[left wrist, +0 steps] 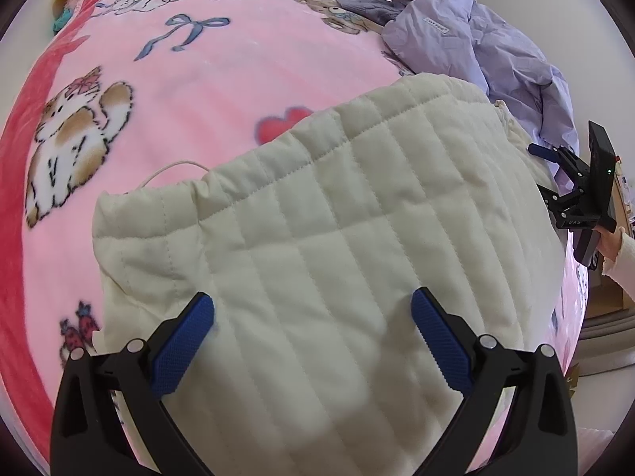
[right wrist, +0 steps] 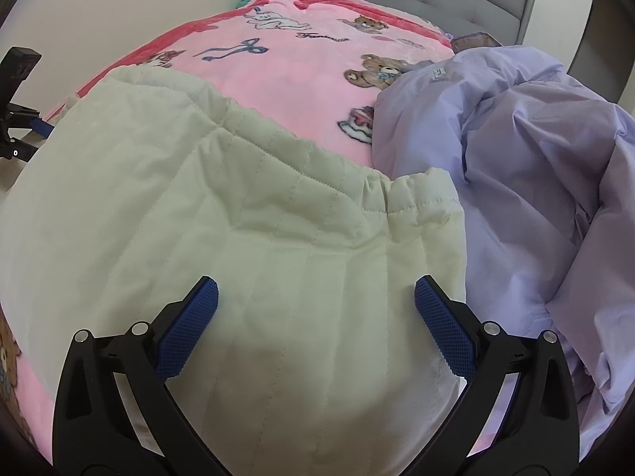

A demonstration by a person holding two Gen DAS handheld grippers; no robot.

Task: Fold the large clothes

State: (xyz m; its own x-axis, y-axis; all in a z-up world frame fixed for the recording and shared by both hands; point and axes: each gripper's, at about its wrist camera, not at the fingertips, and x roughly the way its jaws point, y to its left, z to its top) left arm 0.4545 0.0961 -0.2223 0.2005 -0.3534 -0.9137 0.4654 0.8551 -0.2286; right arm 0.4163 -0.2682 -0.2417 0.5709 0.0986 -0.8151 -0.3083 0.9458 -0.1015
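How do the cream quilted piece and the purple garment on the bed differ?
The cream quilted garment is thick, padded and stitched in lines; the lilac garment is thin and smooth. The cream one lies spread fairly flat in front of both open grippers, while the lilac one sits crumpled in a heap to its right. The cream one has a gathered hem; the lilac one shows a small label. Both rest on the pink cartoon blanket.

Left tongs [left wrist: 312,319] spread wide over cream quilted garment [left wrist: 317,218], pink blanket [left wrist: 222,75] beneath.

The quilted garment [right wrist: 222,214] lies on the blanket [right wrist: 301,79], the crumpled jacket [right wrist: 528,150] just beside its right.
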